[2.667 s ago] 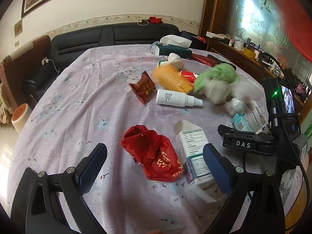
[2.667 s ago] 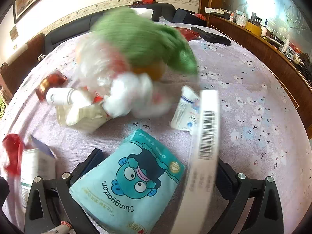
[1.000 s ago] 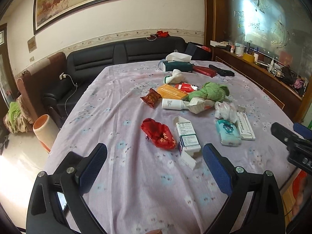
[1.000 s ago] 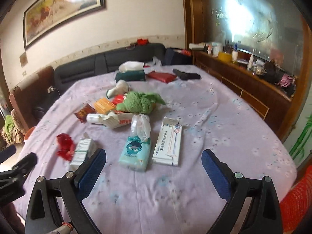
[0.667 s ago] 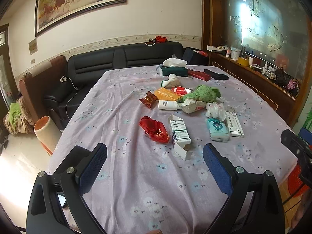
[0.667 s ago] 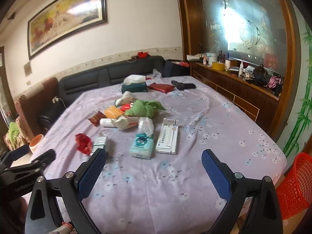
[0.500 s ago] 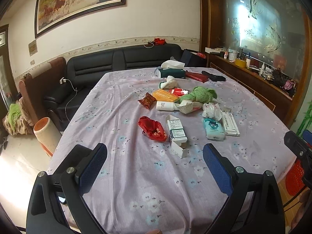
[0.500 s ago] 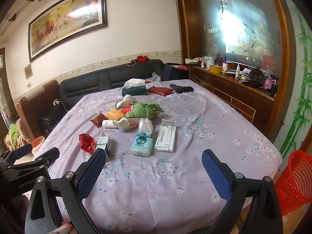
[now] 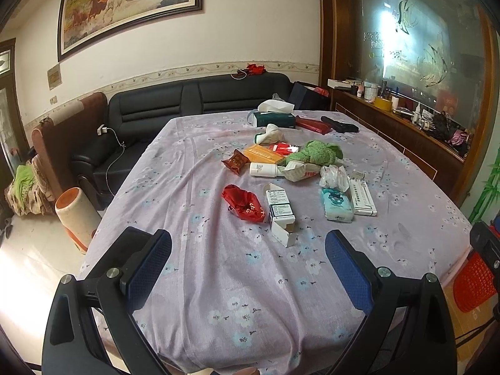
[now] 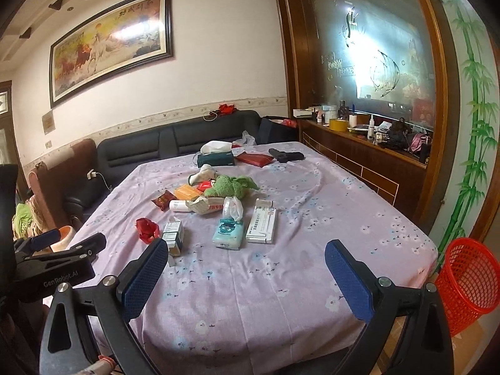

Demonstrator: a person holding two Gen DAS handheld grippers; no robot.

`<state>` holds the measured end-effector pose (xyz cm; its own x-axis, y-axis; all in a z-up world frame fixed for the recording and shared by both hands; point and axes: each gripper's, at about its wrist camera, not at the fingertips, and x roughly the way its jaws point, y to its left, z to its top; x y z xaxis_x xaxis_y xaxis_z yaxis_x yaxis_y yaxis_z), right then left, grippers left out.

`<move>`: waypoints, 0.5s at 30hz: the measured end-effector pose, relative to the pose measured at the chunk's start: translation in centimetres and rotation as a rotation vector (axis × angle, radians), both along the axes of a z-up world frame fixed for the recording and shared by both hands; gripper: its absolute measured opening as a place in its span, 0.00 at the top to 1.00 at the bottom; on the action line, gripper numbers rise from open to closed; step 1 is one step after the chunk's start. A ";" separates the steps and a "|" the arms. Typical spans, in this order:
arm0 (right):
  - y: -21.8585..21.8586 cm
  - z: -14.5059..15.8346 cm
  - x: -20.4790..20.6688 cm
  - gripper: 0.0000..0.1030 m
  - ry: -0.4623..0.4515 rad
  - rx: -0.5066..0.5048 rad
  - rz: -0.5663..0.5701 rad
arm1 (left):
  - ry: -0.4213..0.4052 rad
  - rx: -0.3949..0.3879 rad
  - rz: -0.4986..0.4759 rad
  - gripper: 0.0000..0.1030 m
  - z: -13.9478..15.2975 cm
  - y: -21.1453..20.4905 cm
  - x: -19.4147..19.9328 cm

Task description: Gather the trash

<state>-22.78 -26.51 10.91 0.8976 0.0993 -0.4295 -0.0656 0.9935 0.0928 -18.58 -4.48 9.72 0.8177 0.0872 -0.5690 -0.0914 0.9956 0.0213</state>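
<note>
Both grippers, left [image 9: 248, 265] and right [image 10: 247, 268], wide, empty, well back from surface [image 10: 312, 218]. Risk: mixed pile, could bin towel [image 10: 231, 186] not red wrapper [image 10: 147, 228]; basket [image 10: 468, 281] on floor, drop could miss.

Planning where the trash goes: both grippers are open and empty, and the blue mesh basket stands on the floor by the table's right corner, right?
Not quite: the mesh basket is red, not blue, as the right wrist view shows. The rest holds: it stands on the floor by the table's right corner, and the left gripper and right gripper are open and empty.
</note>
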 end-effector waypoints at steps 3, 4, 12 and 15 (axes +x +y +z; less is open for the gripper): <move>-0.1 0.1 -0.5 0.01 -0.007 0.006 0.007 | -0.005 0.000 -0.006 0.05 0.1 -0.3 -0.4; -0.1 0.2 -0.6 0.01 -0.011 0.008 0.005 | -0.009 -0.001 -0.010 0.05 0.2 -0.5 -0.6; -0.4 0.4 -1.4 0.03 -0.030 0.021 0.000 | -0.016 -0.006 -0.020 0.05 0.7 -1.0 -1.3; -0.6 0.5 -1.5 0.03 -0.031 0.019 -0.009 | -0.016 -0.004 -0.022 0.05 0.7 -1.0 -1.3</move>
